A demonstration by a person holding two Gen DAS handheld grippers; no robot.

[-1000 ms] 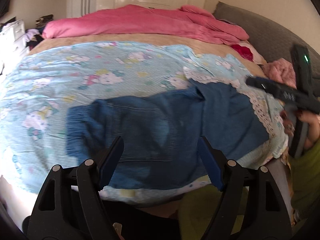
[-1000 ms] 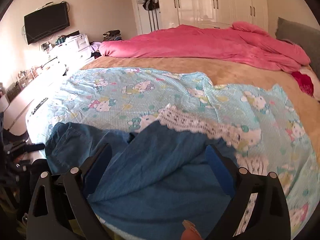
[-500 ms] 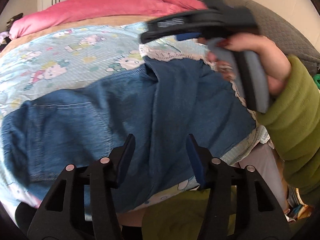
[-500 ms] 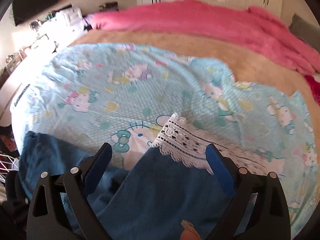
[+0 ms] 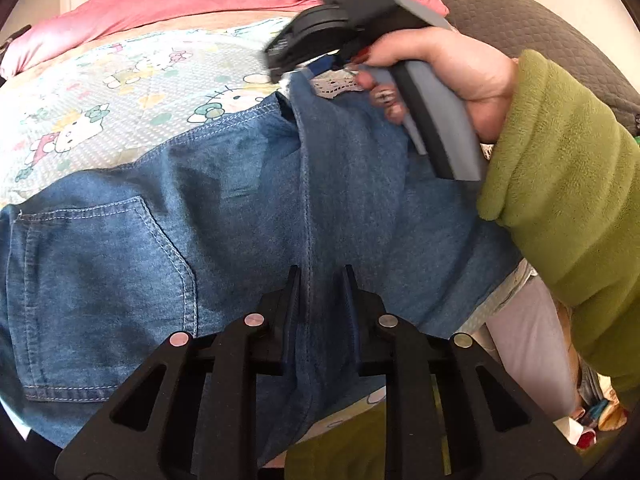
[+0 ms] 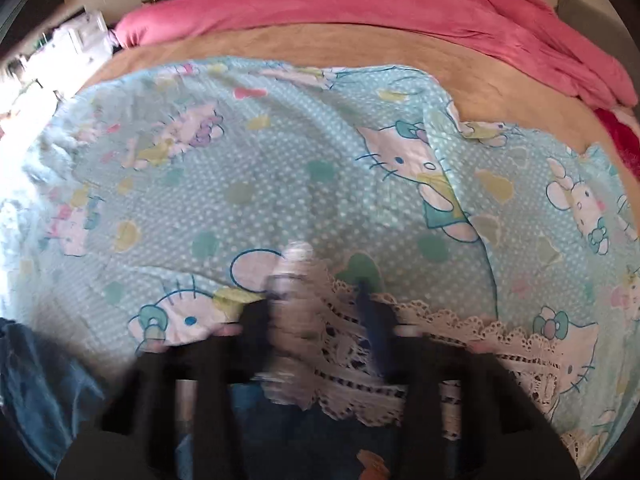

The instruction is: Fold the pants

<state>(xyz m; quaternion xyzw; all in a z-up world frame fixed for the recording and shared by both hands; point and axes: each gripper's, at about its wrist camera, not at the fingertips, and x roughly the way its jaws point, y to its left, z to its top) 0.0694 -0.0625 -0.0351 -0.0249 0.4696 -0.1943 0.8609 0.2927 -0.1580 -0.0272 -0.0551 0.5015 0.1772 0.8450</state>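
Observation:
Blue denim pants [image 5: 240,200] lie across the near edge of the bed, back pocket to the left. My left gripper [image 5: 320,276] has its jaws nearly closed on the near fold of the pants, denim between the fingers. My right gripper [image 6: 328,284] is blurred by motion; its jaws look narrowed at the far edge of the pants [image 6: 280,420], over the white lace trim [image 6: 360,360]. In the left wrist view the right gripper [image 5: 316,66] sits at the pants' far edge, held by a hand in a green sleeve.
A light blue Hello Kitty sheet [image 6: 280,160] covers the bed. A pink duvet [image 6: 400,4] lies bunched at the far side on a tan blanket [image 6: 320,48]. A grey headboard [image 5: 540,32] is at the right. White drawers [image 6: 80,36] stand at the left.
Both grippers dropped onto the pants and their jaws narrowed from wide open. The left closed on the near fold; the right moved forward to the far edge by the lace.

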